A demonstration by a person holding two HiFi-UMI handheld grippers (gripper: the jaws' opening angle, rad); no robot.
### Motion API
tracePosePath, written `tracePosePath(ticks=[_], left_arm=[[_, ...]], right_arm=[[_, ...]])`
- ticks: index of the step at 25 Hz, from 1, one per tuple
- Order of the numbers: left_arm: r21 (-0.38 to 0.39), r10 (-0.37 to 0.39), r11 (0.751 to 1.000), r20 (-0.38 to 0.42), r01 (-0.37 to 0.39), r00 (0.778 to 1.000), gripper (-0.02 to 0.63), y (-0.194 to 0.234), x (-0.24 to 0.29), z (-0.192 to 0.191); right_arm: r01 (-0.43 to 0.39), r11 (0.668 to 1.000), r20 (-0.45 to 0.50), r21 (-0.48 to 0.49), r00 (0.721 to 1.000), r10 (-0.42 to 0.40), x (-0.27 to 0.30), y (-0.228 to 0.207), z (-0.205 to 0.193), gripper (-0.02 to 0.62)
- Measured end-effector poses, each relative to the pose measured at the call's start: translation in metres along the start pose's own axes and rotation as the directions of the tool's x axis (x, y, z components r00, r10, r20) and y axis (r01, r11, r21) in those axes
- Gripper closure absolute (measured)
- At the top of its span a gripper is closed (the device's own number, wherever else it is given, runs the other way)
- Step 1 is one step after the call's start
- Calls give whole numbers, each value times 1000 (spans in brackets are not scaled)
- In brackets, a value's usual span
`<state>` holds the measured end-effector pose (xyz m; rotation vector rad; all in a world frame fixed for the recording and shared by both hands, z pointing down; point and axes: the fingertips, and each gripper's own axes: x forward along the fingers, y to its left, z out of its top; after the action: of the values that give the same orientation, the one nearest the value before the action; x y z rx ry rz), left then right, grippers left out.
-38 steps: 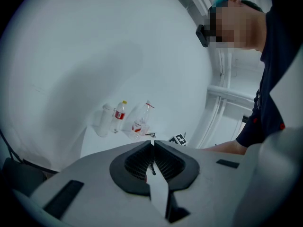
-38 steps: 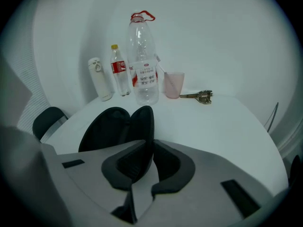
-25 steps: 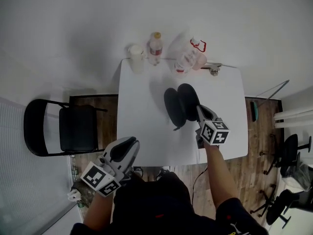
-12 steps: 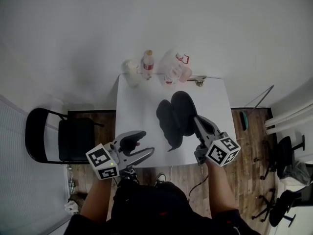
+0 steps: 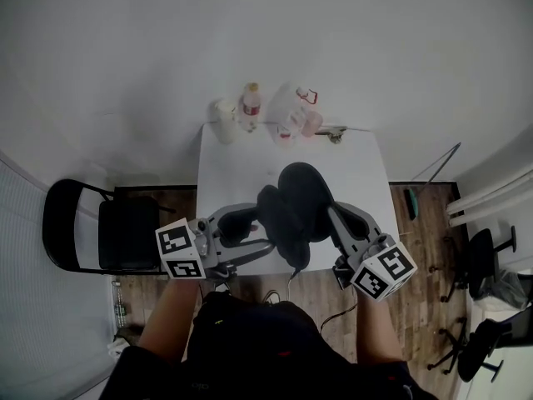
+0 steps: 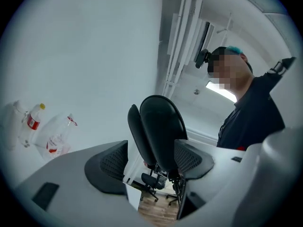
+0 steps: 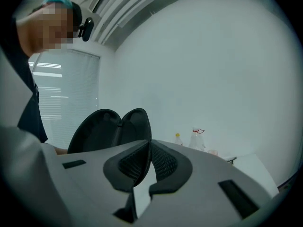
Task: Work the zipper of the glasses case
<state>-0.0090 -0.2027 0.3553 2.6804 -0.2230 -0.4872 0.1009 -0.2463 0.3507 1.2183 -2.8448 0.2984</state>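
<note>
Jaws of the right gripper (image 7: 147, 156) are pinched almost together on a thin edge of the glasses case (image 5: 301, 200), and that grip carries it. Jaws of the left gripper (image 6: 151, 161) stand wide and have just been opening. In the left gripper view the case's lower end shows in the gap between the pads (image 6: 110, 162), but neither pad presses on it.

In the head view both arms come in from 6 o'clock. The left forearm (image 5: 166, 327) brings its gripper in from 7 o'clock, pointing toward 2 o'clock. Its tips are just beside the case's 9 o'clock side. The right forearm (image 5: 375, 332) brings its gripper in from 5 o'clock, pointing toward 11 o'clock. Its tips meet the case's 3 o'clock side. Each marker cube sits at the end nearest the person.

The case is unzipped, its two black shells splayed apart like a clam. It hangs in the air over the table (image 5: 233, 161), at that table's 6 o'clock edge. In the left gripper view, floor shows beneath it. In the head view its long axis runs roughly from 12 to 6 o'clock. In both gripper views it stands upright. The hollow insides of the shells face the right gripper's camera. A thin dark tab (image 5: 296, 262) hangs from the case's near end.

A bottle (image 5: 250, 105) stands at the table's 12 o'clock edge, well apart from the case.
</note>
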Motion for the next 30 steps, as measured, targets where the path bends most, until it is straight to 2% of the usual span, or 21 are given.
tracePosePath(ticks=[5,9,11,14,18,24,27,30], left_arm=[[-31,0,1000,62,2,998,279,0,3,4],[-62,-30,997,74,35,997,270,-3,10,0],[-85,-39,995,95,47,995,267,-4,11,1],[-95,-57,993,130,69,990,262,-6,10,2],[-93,-123,986,169,140,978,262,-15,11,7],[-155,-149,971,205,183,967,264,-12,8,8],[-196,-180,954,232,227,956,275,-11,6,10],[-246,-219,925,274,288,937,291,-12,5,13]], right_arm=[[6,993,-1,-121,1000,-7,-2,19,1,563],[4,967,-50,-255,999,-17,3,36,-5,563],[-15,960,-61,-281,998,-2,5,44,-7,563],[-60,965,-75,-255,996,42,7,51,-11,563],[-153,971,-88,-182,986,139,8,60,-18,563],[-216,972,-73,-92,975,209,8,65,-24,561],[-298,954,-66,-28,953,296,6,72,-26,555],[-383,922,-18,58,923,384,0,76,-21,508]])
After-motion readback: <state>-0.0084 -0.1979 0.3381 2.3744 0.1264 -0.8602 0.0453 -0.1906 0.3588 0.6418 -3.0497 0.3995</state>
